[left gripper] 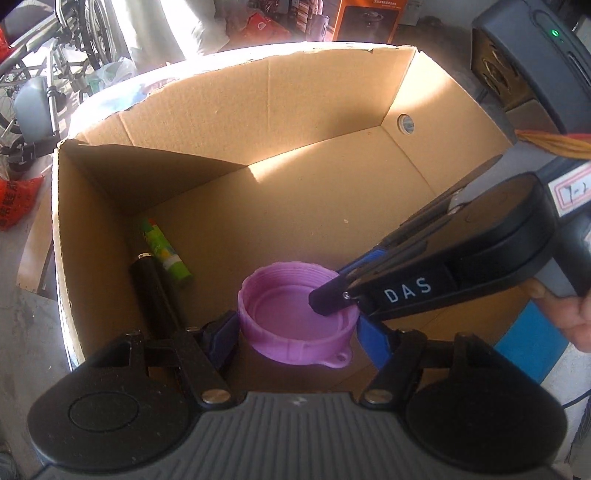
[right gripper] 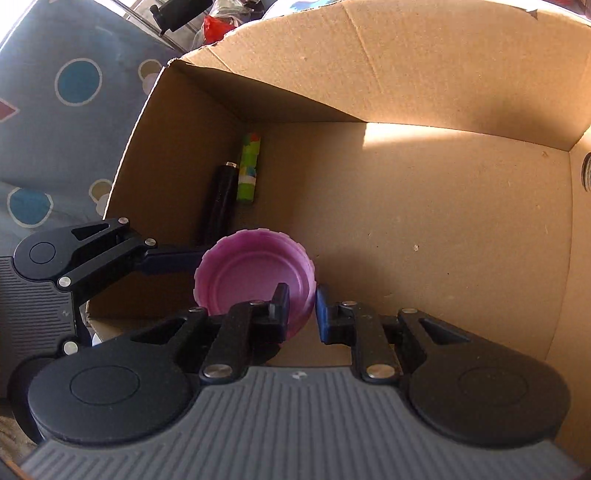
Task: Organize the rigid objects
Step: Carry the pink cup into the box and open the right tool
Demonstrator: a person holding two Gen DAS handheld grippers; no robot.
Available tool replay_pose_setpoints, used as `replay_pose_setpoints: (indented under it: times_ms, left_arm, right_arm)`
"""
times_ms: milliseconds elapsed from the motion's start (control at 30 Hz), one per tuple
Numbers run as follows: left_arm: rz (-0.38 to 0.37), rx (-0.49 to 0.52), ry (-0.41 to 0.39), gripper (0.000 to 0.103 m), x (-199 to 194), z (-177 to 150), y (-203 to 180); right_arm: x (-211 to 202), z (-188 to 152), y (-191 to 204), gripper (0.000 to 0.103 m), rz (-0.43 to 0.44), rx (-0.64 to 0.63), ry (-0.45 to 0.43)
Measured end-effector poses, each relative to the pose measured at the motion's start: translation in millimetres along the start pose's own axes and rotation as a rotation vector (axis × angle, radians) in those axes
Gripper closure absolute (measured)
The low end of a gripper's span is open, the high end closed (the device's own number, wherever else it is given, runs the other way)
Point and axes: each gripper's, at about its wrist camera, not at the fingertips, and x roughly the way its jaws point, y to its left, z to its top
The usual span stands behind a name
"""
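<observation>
A purple screw lid [left gripper: 280, 317] [right gripper: 251, 273] hangs open side up inside a large cardboard box [left gripper: 295, 110] [right gripper: 406, 55], near its front left. My left gripper [left gripper: 297, 339] spans the lid's full width, one pad pressed against each side. My right gripper [right gripper: 303, 310] [left gripper: 338, 288] comes in from the right and is shut on the lid's rim, with one finger inside the lid and the blue one outside. On the box floor by the left wall lie a green tube [left gripper: 168, 251] [right gripper: 248, 173] and a black cylinder [left gripper: 153, 295] [right gripper: 221, 199].
Most of the box floor to the right is bare cardboard, partly sunlit. Outside the box are metal wheeled frames [left gripper: 55, 74], a red bag [left gripper: 18, 199], an orange carton [left gripper: 365, 18] and a blue dotted cloth [right gripper: 55, 129]. A hand [left gripper: 569, 310] grips the right tool.
</observation>
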Motion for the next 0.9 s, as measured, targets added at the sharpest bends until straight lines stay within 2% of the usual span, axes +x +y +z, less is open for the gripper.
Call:
replay_pose_setpoints:
  times_ms: [100,167,333,433,533,667,800,900]
  left_arm:
    - [-0.002,-0.014,0.016,0.029,-3,-2,3]
    - [-0.006,-0.016,0.015,0.027,-7,-2,4]
    - [-0.019,-0.034,-0.003,0.027,-14,0,4]
    - [-0.009,-0.037,-0.043,0.027,-22,0,0]
    - [0.009,-0.026,-0.118,0.027,-41,-6,-6]
    - [0.019,-0.003,-0.231,0.027,-75,-23,-20]
    - [0.008,0.042,-0.366,0.023,-112,-56,-42]
    - [-0.015,0.063,-0.427,0.02,-121,-85,-58]
  right_arm:
    - [8,2,-2,0.086,0.034,0.019,0.061]
    - [9,2,0,0.086,0.038,0.009,0.066]
    - [7,0,4,0.084,0.039,0.012,0.052]
    - [-3,-4,5,0.082,0.058,0.021,0.007]
    - [-29,-15,6,0.077,0.07,0.013,-0.083]
    - [-86,-45,8,0.075,0.09,-0.021,-0.245]
    - [-145,-99,11,0.073,0.121,-0.049,-0.424]
    - [-174,-150,8,0.071,0.14,-0.05,-0.506]
